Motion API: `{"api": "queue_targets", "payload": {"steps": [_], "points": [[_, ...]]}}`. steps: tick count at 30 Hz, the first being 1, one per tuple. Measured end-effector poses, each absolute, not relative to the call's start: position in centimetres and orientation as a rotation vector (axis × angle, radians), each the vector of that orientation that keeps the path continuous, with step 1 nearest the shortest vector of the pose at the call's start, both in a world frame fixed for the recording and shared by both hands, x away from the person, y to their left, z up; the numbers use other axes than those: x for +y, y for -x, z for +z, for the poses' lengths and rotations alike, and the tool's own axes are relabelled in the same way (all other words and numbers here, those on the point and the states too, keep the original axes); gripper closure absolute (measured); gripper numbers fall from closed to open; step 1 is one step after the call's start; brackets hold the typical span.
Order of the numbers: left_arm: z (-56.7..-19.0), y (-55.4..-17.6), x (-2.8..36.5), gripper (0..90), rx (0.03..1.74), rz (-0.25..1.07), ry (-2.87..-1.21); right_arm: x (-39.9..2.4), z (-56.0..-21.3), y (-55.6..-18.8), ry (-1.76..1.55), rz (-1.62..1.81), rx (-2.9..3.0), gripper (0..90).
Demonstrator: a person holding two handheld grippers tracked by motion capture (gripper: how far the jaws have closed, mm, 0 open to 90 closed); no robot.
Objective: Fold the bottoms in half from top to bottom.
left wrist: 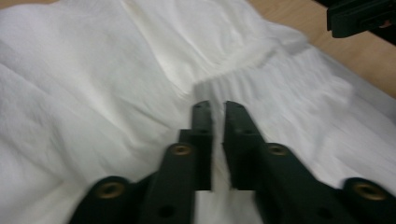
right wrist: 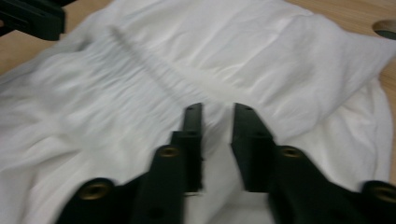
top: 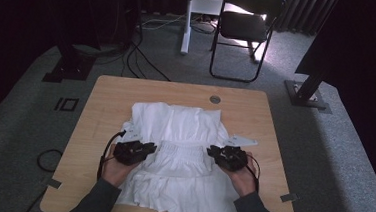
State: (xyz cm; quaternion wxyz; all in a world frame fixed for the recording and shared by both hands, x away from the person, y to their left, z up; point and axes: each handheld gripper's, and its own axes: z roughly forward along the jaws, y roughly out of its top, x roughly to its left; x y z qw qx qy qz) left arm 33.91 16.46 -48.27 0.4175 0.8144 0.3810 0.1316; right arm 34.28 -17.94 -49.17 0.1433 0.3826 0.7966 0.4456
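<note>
A white dress (top: 184, 128) lies flat on the wooden table (top: 103, 110), with its smocked waist (top: 183, 150) between my two grippers. My left gripper (top: 150, 147) rests at the waist's left end. Its jaws (left wrist: 217, 106) stand almost together over the smocking, with only a thin slit between them. I cannot tell whether any cloth is pinched there. My right gripper (top: 212, 151) sits at the waist's right end. Its jaws (right wrist: 217, 108) stand a little apart above the cloth (right wrist: 140, 79), with nothing pressed between the pads. Each gripper view catches the other gripper (left wrist: 362, 18) (right wrist: 32, 16) at a top corner.
A round cable hole (top: 215, 99) sits near the table's far edge, beyond the dress. Bare wood runs left and right of the dress. On the carpet behind the table stand a black folding chair (top: 247, 25), stand feet and loose cables.
</note>
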Motion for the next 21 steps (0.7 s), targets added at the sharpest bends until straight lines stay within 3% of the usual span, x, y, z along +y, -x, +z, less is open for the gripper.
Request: {"api": "queue_targets", "payload": {"steps": [5,9,21], "points": [[-50.6,-37.1,15.0,88.6,1.021,0.289,-2.135,-16.2,-51.5,-38.1,-1.203,1.179,2.350,81.4],[-52.0,-37.3,14.0,87.2,1.000,0.268,-2.164,-15.1,-53.2,-39.4,-1.235,1.109,2.400,80.1],[-52.1,-31.9,13.2,80.2,0.820,0.293,-2.162,-16.8,-52.9,-34.9,-1.158,1.327,2.474,74.9]]}}
